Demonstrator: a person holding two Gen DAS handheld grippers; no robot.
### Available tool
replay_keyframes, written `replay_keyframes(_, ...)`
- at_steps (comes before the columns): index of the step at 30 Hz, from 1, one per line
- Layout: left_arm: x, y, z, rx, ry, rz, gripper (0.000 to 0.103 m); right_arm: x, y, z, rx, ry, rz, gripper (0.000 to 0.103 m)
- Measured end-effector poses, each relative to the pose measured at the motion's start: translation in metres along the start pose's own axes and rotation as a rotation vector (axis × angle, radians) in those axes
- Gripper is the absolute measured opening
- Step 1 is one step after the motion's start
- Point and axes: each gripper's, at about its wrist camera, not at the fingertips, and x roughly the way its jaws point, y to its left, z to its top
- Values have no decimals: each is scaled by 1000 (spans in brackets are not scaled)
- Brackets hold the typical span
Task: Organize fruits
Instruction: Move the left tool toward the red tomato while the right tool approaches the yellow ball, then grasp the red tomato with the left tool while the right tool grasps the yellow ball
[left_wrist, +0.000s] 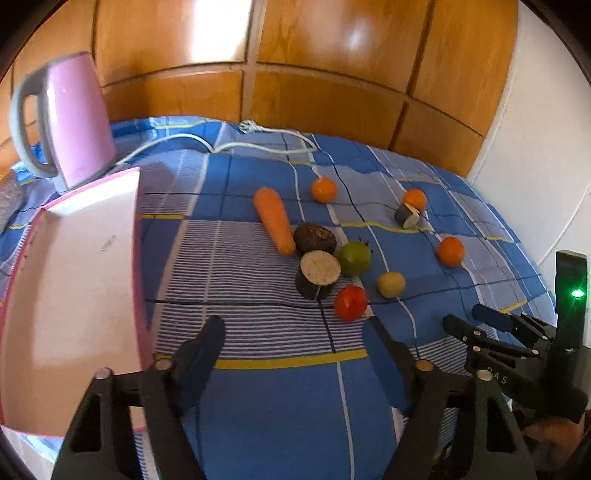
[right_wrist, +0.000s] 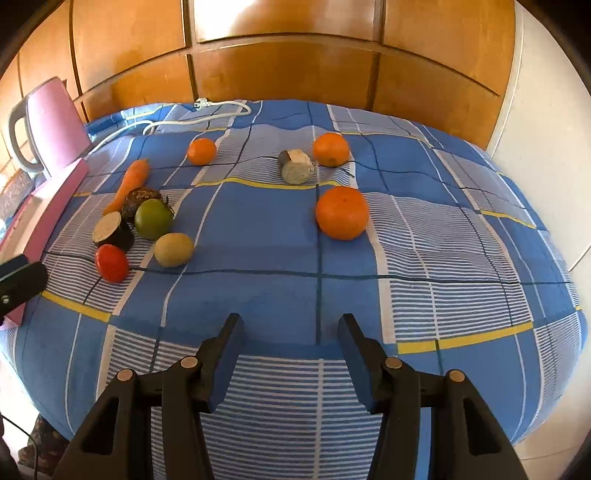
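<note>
On the blue cloth (right_wrist: 258, 229), carrot (left_wrist: 275, 219) tip toward wide-open, empty left gripper (left_wrist: 295, 339); right gripper (right_wrist: 291, 332) likewise

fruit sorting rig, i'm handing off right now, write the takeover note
Left gripper: jaws open, empty, above the blue checked cloth beside the pink tray.
Right gripper: jaws open, empty, facing the nearest orange mandarin.
Nothing sorted yet; the tray holds nothing.
On the cloth: two more mandarins, red tomato, green tomato, yellowish kiwi-like fruit, orange carrot, two dark cut eggplant pieces, dark round beet-like piece.
Left: sort everything.
</note>
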Motion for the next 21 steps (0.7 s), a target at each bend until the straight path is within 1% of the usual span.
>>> replay_keyframes(1,3,-2,1,10,7,-3,70,1,-1,-1,5,-4,7,58)
replay_keyframes(3,8,-5,2,20,25,-17,64,1,-3,-2,12,-10,14,62)
replay_keyframes(4,11,-6,3,21,32,-25,62,0,-4,-4,13,-12,20,68)
replay_keyframes(5,13,-9,4,26,39,-37,61,-1,-4,-5,14,-15,34,70)
replay_keyframes(7,16,-15,4,42,47,-51,61,-1,-3,-7,-7,-23,50,78)
replay_keyframes(9,20,-21,5,52,58,-69,60,0,1,-9,-33,-24,49,82)
replay_keyframes(10,23,-23,6,54,65,-78,58,0,2,-9,-35,-23,48,82)
replay_keyframes(12,30,-28,9,57,82,-85,48,0,0,-9,-25,-26,49,82)
replay_keyframes(15,42,-34,13,57,100,-91,44,-2,1,-11,-28,-34,39,82)
replay_keyframes(17,49,-41,14,66,107,-92,44,-4,2,-11,-31,-33,36,81)
replay_keyframes(19,55,-44,13,68,115,-79,42,-5,-1,-11,-26,-32,32,72)
replay_keyframes(20,58,-44,13,60,124,-77,32,-6,-2,-11,-21,-33,32,69)
replay_keyframes(21,59,-43,12,57,124,-74,25,-7,-4,-9,-16,-32,32,62)
